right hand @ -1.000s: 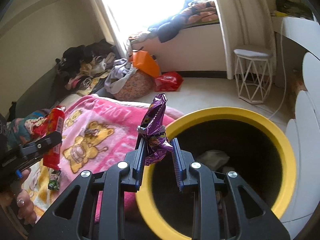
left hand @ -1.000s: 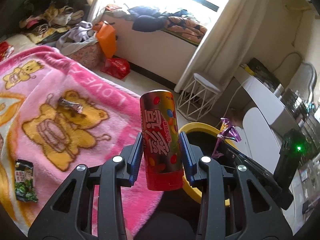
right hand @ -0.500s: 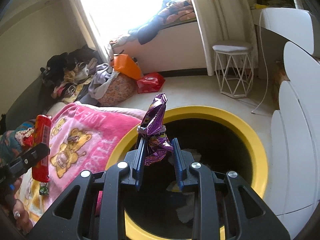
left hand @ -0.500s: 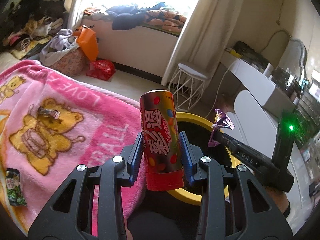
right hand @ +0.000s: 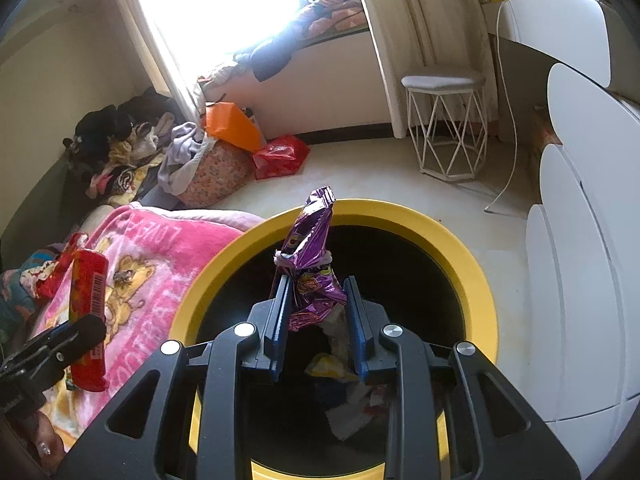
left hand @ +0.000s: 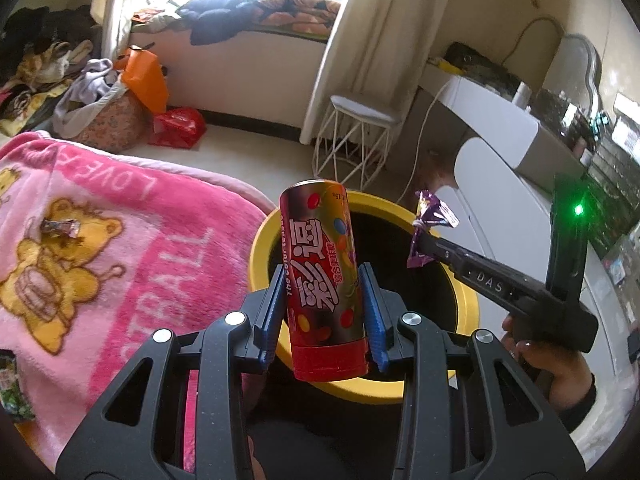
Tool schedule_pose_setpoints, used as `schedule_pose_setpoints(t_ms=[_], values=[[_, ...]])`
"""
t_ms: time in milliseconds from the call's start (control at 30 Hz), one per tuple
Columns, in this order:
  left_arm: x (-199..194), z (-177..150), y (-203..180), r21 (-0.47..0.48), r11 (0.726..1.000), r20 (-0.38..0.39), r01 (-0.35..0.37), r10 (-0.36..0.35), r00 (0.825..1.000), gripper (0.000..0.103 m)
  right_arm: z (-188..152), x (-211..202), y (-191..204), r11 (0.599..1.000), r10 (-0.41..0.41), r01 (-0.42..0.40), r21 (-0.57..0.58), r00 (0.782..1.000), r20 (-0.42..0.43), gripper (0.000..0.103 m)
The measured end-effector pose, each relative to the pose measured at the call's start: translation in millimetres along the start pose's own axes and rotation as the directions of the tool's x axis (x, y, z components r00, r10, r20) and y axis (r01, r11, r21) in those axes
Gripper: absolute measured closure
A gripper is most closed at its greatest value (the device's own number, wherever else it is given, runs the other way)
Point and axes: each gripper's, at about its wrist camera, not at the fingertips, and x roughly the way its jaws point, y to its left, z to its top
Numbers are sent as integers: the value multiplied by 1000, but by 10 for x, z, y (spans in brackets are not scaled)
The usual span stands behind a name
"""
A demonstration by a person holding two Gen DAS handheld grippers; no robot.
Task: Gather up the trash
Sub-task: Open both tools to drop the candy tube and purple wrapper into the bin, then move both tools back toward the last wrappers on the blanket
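— Gripping what, and why there?
— Left gripper (left hand: 325, 312) clamps the tube (left hand: 323, 276) at the bin (left hand: 264, 240) rim; right gripper (right hand: 318, 316) pinches the wrapper (right hand: 310, 256) over its mouth, probably for dropping. More wrappers lie on the blanket (left hand: 140, 248).

I see a red cylindrical candy tube (left hand: 324, 276) printed with coloured sweets, upright, red cap down, clamped over the near rim of the yellow-rimmed black bin (right hand: 472, 264). A crumpled purple foil wrapper (right hand: 310, 264) stands pinched above the bin mouth. Inside the bin lie paper scraps (right hand: 344, 392). A small wrapper (left hand: 60, 227) lies on the pink blanket (left hand: 132, 264).
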Motion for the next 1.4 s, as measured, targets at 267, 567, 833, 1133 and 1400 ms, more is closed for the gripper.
schedule_pose_setpoints(t_ms=[267, 567, 833, 1133, 1400], values=[[314, -25, -47, 5, 999, -78, 51, -50, 996, 74, -10, 58, -96, 1000, 5, -5, 13, 999, -38, 75], [531, -3, -17, -21, 994, -102, 106, -108, 989, 42, 1, 65, -215, 998, 28, -26, 62, 999, -37, 56], [218, -18, 29, -3, 1000, -7, 28, -28, 1000, 11, 36, -51, -151, 998, 27, -28, 51, 999, 19, 39], [-228, 9, 257, -34, 994, 111, -106, 110, 988, 11, 61, -186, 168, 998, 63, -60, -28, 993, 99, 27], [-541, -25, 537, -101, 982, 163, -157, 172, 972, 11, 44, -274, 460, 991, 110, -97, -95, 985, 135, 25]])
